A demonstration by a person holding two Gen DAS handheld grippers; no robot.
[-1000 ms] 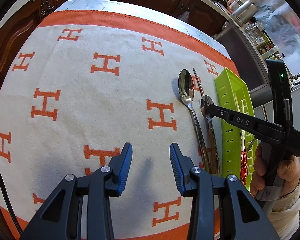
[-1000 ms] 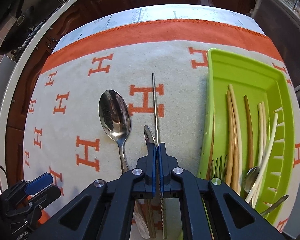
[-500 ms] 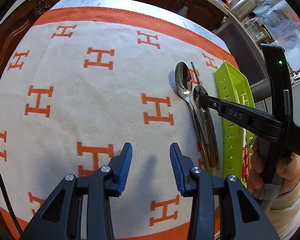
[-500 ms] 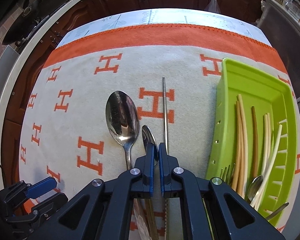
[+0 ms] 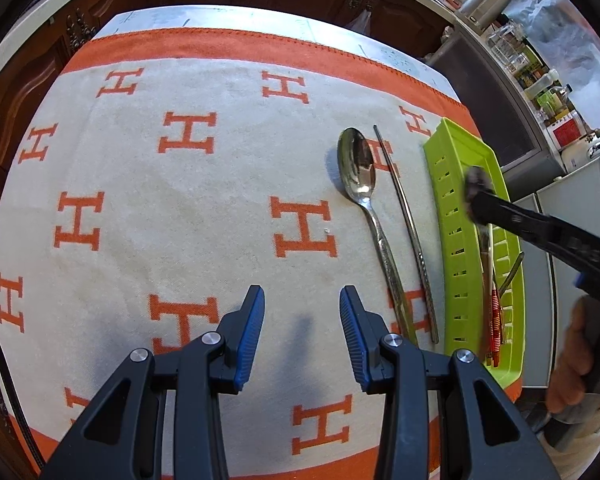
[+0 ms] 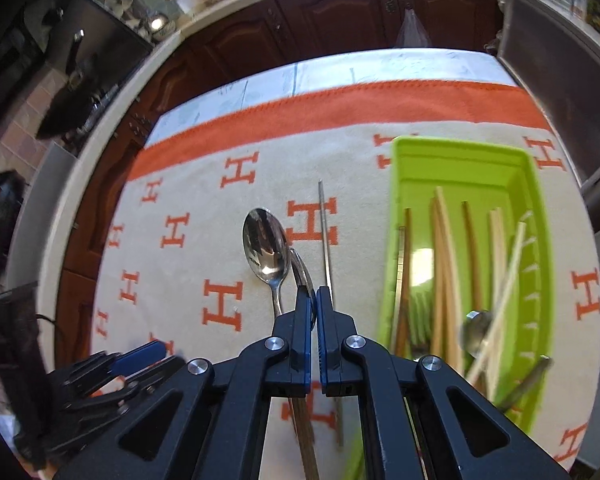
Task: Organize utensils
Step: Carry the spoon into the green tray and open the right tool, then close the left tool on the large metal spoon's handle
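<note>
**Mia:** What was the right claw (image 6: 314, 300) doing?

**Ben:** Its two tips were pressed together on a small spoon (image 6: 300, 272). The spoon's bowl stuck out in front of the tips, and it was up off the cloth (image 5: 180, 208).

**Mia:** And the left claw (image 5: 302, 320)?

**Ben:** It was spread apart with nothing in it. Only cloth was under it.

**Mia:** Was the tidying done?

**Ben:** No, I think it was more than half done. The green tray (image 6: 460, 152), off to the right of the right claw, already held many things.

**Mia:** What was left?

**Ben:** There was one big spoon (image 6: 266, 246) on the cloth, just left of the right claw's tips. One thin metal stick (image 6: 324, 232) was just right of them. The small spoon in the claw had to go in too. That made three.

**Mia:** How many were in the tray?

**Ben:** There was a bunch of long sticks (image 6: 444, 248), too blurry to count. I saw one tray spoon (image 6: 476, 332) too.
</note>
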